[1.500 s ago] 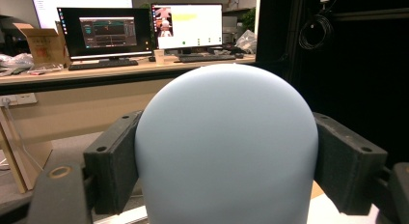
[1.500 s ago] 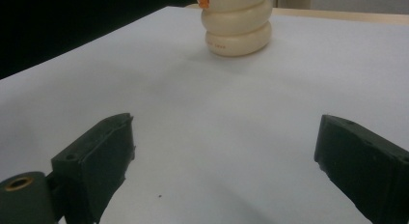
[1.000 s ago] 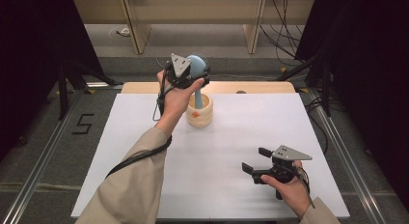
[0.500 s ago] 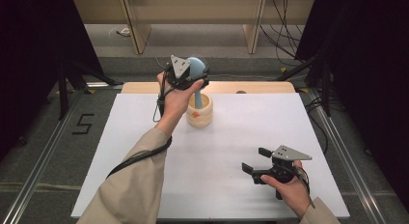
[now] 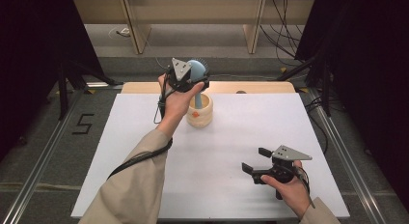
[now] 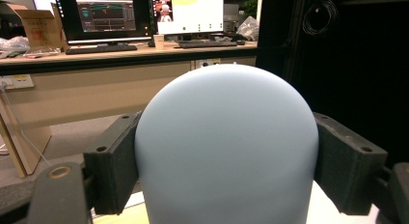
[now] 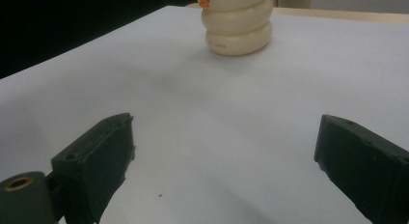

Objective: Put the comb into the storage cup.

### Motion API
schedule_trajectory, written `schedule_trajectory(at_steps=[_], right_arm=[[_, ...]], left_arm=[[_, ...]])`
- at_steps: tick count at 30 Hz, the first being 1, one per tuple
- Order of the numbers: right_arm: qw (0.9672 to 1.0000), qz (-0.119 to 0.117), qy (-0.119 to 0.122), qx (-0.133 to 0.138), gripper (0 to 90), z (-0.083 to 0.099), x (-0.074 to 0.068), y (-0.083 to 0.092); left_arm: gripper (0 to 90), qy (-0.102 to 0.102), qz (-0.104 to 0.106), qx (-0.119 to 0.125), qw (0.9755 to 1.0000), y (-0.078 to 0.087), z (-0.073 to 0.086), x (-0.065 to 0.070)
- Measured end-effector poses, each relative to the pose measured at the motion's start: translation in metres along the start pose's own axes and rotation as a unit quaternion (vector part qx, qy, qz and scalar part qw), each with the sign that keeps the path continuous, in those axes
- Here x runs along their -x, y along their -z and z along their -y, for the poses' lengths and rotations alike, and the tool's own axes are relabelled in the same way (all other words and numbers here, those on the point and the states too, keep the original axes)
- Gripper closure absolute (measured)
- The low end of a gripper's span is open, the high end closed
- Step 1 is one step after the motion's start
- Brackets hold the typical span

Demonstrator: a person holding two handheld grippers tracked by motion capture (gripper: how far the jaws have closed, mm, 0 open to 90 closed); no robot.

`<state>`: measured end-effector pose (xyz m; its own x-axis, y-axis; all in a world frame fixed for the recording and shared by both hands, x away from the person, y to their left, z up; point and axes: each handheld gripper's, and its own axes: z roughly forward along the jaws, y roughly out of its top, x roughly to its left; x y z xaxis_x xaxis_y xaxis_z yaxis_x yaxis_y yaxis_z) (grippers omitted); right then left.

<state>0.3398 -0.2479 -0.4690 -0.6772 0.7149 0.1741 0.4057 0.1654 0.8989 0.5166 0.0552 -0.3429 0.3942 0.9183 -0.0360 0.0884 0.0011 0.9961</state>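
Observation:
A pale blue brush stands upright with its handle in a cream ribbed holder at the far middle of the white table. My left gripper is shut on the brush's rounded head. In the left gripper view the blue head sits between both black pads, which press on its sides. My right gripper rests open low over the table's near right, its jaws wide apart with nothing between them. They point toward the holder.
A wooden strip runs along the table's far edge. Dark stands and cables flank the table on both sides. A desk with monitors lies beyond the left gripper. The floor at the left carries a "5" mark.

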Motion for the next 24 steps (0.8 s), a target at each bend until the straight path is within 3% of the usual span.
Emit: schedule_trajectory(at_steps=[24], right_arm=[[1.0,-0.001,-0.001,0.0,7.7,0.0,0.0,-0.001]], left_arm=[[19.5,0.004,0.002,-0.015,0.9999,-0.003,0.012,0.001]])
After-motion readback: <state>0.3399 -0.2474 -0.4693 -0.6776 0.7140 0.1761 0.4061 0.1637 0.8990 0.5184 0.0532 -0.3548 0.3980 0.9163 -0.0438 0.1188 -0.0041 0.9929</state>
